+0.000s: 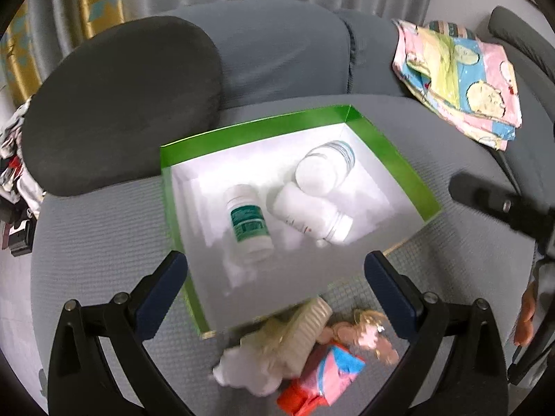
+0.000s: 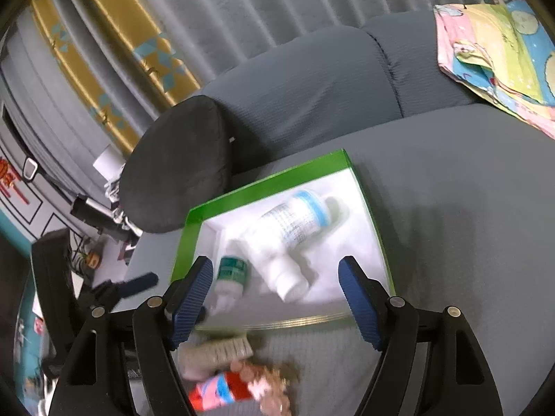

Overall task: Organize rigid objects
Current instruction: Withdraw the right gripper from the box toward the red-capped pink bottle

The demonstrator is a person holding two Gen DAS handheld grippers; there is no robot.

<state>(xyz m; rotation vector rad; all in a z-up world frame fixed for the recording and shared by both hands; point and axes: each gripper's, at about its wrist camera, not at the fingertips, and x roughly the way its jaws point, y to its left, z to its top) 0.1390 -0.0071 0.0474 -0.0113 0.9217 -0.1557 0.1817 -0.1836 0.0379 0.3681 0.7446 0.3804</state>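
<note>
A shallow box with a green rim (image 1: 253, 128) (image 2: 263, 183) and white inside lies on the grey sofa seat. Three white bottles lie in it: a green-labelled one (image 1: 248, 223) (image 2: 230, 275), a plain one (image 1: 308, 216) (image 2: 277, 267) and a blue-banded one (image 1: 326, 168) (image 2: 298, 218). My left gripper (image 1: 275, 263) hangs open over the box's near edge, nothing between its pads. My right gripper (image 2: 275, 267) is open too, above the near part of the box, touching no bottle. In front of the box lie a doll (image 1: 333, 371) (image 2: 236, 384) and a beige ribbed piece (image 1: 305, 326) (image 2: 218, 350).
A dark round cushion (image 1: 121, 104) (image 2: 177, 173) leans on the sofa back left of the box. A folded patterned cloth (image 1: 458, 79) (image 2: 499, 55) lies at the far right. A white cloth (image 1: 242, 371) sits beside the doll. Curtains hang behind the sofa.
</note>
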